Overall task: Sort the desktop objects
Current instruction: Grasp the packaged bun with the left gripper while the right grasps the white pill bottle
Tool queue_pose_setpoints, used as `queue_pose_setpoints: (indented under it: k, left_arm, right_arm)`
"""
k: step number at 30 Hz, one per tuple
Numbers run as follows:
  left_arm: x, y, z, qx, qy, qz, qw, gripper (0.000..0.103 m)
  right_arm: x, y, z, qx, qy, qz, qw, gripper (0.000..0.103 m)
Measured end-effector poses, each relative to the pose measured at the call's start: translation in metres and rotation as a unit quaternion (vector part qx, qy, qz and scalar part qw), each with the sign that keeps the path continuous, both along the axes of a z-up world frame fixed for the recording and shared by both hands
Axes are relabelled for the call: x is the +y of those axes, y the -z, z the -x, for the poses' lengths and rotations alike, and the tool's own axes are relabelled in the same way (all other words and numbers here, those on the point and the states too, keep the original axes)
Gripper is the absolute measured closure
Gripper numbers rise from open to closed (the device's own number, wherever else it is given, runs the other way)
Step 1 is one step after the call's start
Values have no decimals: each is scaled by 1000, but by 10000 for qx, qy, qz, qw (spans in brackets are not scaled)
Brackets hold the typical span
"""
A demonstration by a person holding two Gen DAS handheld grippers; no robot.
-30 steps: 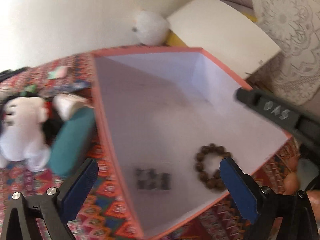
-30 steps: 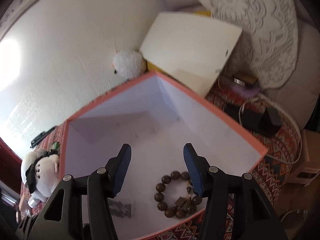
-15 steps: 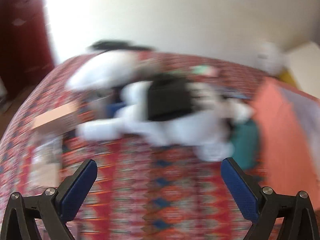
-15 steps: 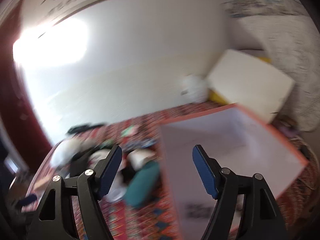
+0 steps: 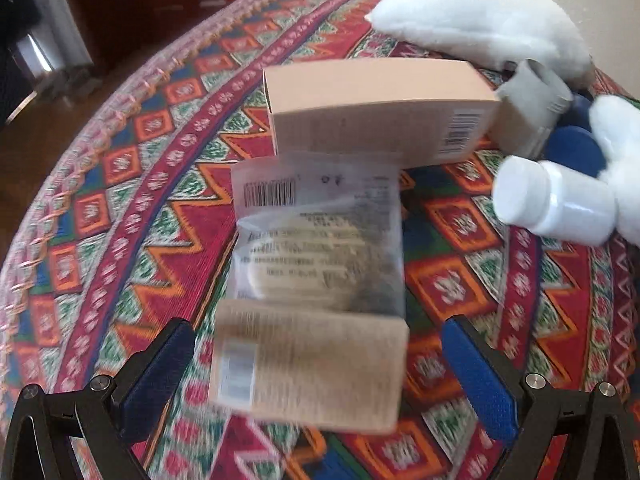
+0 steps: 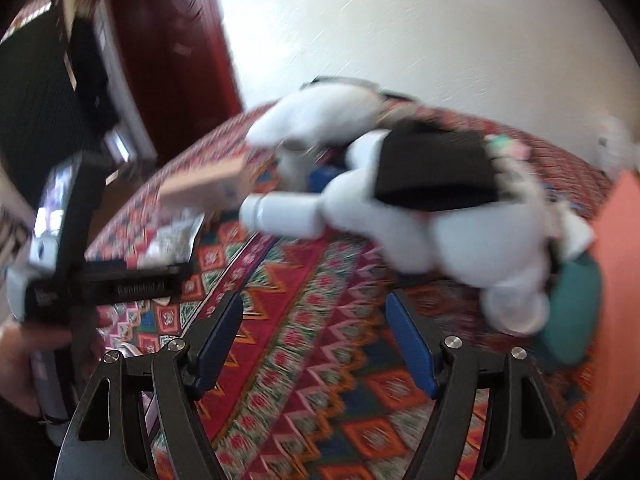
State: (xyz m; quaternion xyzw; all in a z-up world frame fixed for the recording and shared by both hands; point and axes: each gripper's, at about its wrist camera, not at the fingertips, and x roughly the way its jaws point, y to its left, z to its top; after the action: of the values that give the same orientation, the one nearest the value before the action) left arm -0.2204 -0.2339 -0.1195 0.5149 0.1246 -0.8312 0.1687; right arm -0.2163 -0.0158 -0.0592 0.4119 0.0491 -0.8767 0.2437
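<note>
The things we had left to sort lay loose on the patterned tablecloth (image 5: 152,216): a kraft paper packet (image 5: 308,368) nearest us, a clear sachet (image 5: 320,236) with a barcode touching its far edge, and a tan carton (image 5: 372,112) beyond that, with a white bottle (image 5: 556,204) on its side to the right, against a white plush toy (image 6: 420,216). We held our left gripper (image 5: 320,376) tilted steeply down over the packet with its fingers spread wide, one on each side and neither pad touching it, which we judged was the stance for taking it across its width. Our right gripper (image 6: 316,340) hung over bare cloth, jaws parted and empty, short of the bottle and plush, we judged so as to leave the left room. The orange box wall (image 6: 616,280) stood at the right edge, just beyond a teal pouch (image 6: 576,308), probably where sorted items went.
</note>
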Motion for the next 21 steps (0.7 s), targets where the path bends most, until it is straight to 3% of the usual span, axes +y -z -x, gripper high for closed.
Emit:
queue_pose_setpoints:
  k: [4, 8, 14, 21]
  left_arm:
    - [-5, 1, 9, 68, 106, -430, 9990, 1]
    - [-10, 4, 18, -25, 109, -186, 9998, 1]
    - [-31, 3, 18, -7, -238, -291, 9993, 2]
    - [-58, -1, 4, 27, -530, -1008, 9935, 2]
  right_arm:
    - [-39, 20, 21, -29, -166, -241, 9996, 23]
    - [-58, 34, 46, -76, 118, -347, 9993, 20]
    - [-78, 49, 75, -228, 91, -255, 9994, 17]
    - [-90, 38, 89, 134, -61, -205, 9997, 1]
